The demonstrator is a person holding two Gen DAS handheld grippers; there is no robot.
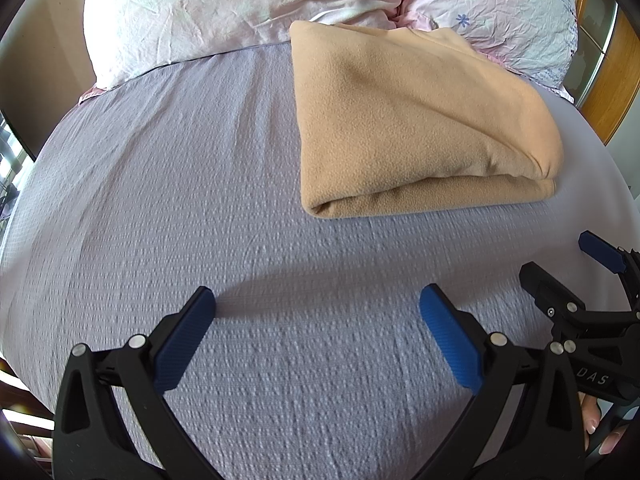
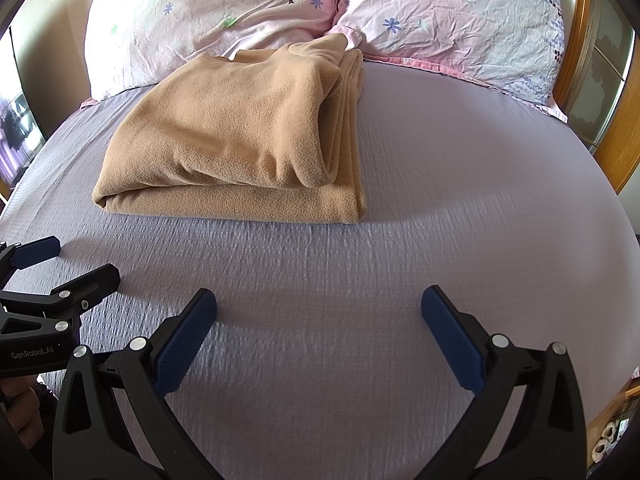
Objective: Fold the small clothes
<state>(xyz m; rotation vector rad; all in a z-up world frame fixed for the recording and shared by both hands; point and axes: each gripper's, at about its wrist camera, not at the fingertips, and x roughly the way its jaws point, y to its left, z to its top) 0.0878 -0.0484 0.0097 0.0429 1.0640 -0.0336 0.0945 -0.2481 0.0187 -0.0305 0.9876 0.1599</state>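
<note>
Both wrist cams sit low over the lilac bedsheet (image 1: 160, 200), looking fwd along own spread fingers toward the pillows (image 2: 200, 12) at the head of the bed. Left cam sees the folded tan fleece (image 1: 412, 120) ahead-right w/ the right gripper (image 1: 568, 276) at its right edge. Right cam sees the same fleece ahead-left w/ the left gripper (image 2: 68, 264) at its left edge.

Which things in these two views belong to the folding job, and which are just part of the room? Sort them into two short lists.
Belongs to the job:
- tan fleece garment, lying folded on the bed
- left hand-held gripper, open
- right hand-held gripper, open

Just lying about:
- two floral pillows
- lilac bedsheet
- wooden bed frame
</note>
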